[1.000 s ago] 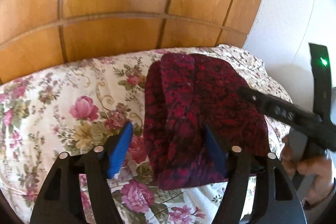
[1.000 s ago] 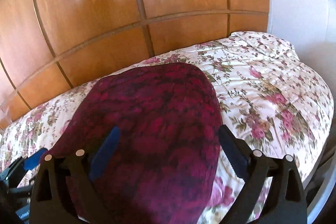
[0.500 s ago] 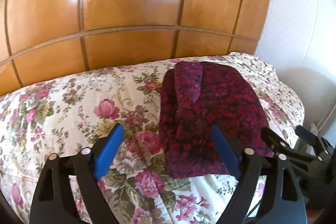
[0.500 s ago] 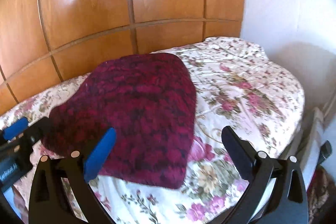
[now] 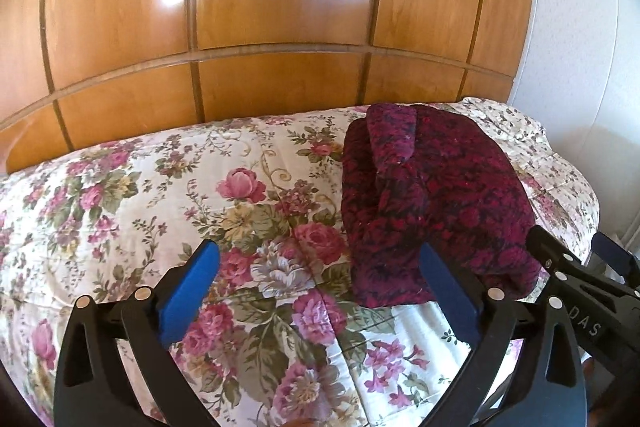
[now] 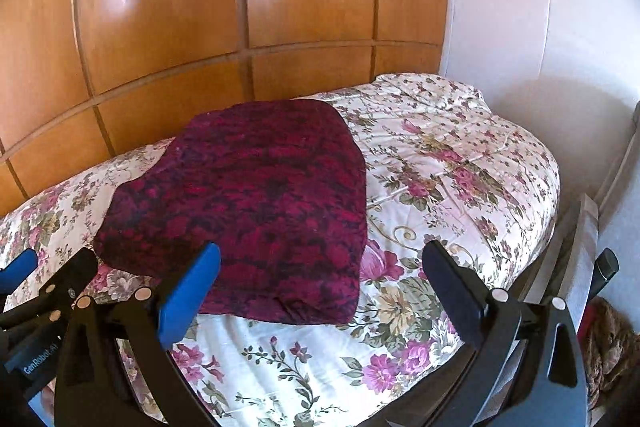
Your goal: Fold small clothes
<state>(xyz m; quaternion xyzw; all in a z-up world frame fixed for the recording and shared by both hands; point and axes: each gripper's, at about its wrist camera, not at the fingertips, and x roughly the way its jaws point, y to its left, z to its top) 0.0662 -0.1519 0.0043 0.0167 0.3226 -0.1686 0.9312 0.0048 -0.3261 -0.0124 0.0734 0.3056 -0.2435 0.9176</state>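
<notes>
A dark red patterned garment (image 5: pixel 432 203) lies folded into a compact rectangle on the floral bedspread (image 5: pixel 200 211). It also shows in the right wrist view (image 6: pixel 256 203), flat and smooth on top. My left gripper (image 5: pixel 320 287) is open and empty, held above the bedspread to the left of the garment's near edge. My right gripper (image 6: pixel 320 287) is open and empty, held above the garment's near right corner. Each gripper shows at the edge of the other's view.
A glossy wooden panelled wall (image 5: pixel 280 7) runs along the far side of the bed. A white wall (image 6: pixel 520 7) stands at the right. The bed's right edge (image 6: pixel 556 187) drops off, with a brown bundle (image 6: pixel 612 351) on the floor beside it.
Both grippers have pulled back and up from the folded garment, which now lies free on the bed. Both stay open.
</notes>
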